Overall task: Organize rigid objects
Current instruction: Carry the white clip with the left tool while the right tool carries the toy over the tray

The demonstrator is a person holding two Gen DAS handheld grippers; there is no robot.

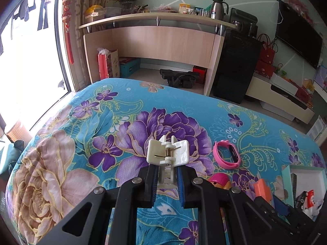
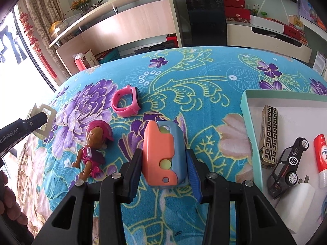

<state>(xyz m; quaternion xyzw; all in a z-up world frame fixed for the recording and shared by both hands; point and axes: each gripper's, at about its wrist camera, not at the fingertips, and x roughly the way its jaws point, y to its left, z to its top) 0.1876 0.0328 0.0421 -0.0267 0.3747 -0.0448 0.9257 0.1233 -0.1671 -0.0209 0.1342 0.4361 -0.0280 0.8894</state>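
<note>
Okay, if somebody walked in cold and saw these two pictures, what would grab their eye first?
Probably the loud turquoise floral bedspread filling both views, and each pair of tongs shut on something: the left tongs grip a white spring clip, the right tongs an orange-and-blue plastic toy. Next, the pink watch and a pink-helmeted puppy figure lying on the cloth, left of the mint-edged box.

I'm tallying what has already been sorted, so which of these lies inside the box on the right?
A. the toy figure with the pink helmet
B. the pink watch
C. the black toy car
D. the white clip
C: the black toy car lies inside the box, while the pink watch and the toy figure lie on the flowered cloth and the white clip is in the left gripper.
</note>
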